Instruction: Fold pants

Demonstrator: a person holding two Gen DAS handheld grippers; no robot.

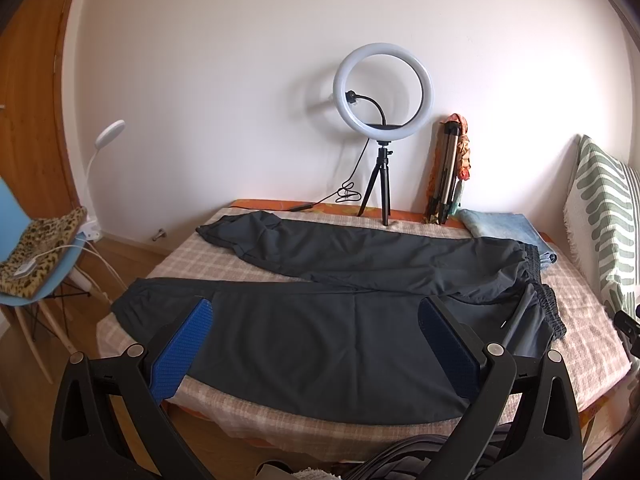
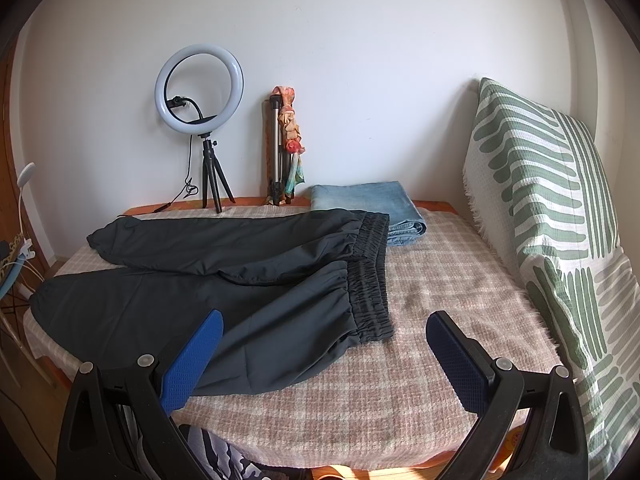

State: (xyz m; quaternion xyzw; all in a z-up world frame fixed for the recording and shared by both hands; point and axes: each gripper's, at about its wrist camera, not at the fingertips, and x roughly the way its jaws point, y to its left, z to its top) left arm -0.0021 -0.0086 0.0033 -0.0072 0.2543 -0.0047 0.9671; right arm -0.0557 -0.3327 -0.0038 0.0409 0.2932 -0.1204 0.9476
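Dark grey pants (image 1: 320, 328) lie spread flat on a checked blanket (image 1: 192, 264) on the table, legs apart and pointing left, elastic waistband (image 2: 370, 276) at the right. My left gripper (image 1: 314, 320) is open and empty, held above the near leg at the table's front edge. My right gripper (image 2: 324, 330) is open and empty, above the near front of the table. Its left finger is over the near leg close to the waistband and its right finger over bare blanket (image 2: 440, 280). The pants also show in the right wrist view (image 2: 200, 280).
A ring light on a tripod (image 1: 382, 92) and a folded tripod with a scarf (image 1: 448, 172) stand at the back by the wall. Folded blue jeans (image 2: 368, 206) lie behind the waistband. A green-striped cushion (image 2: 552, 216) stands at the right. A blue chair (image 1: 36, 264) stands left of the table.
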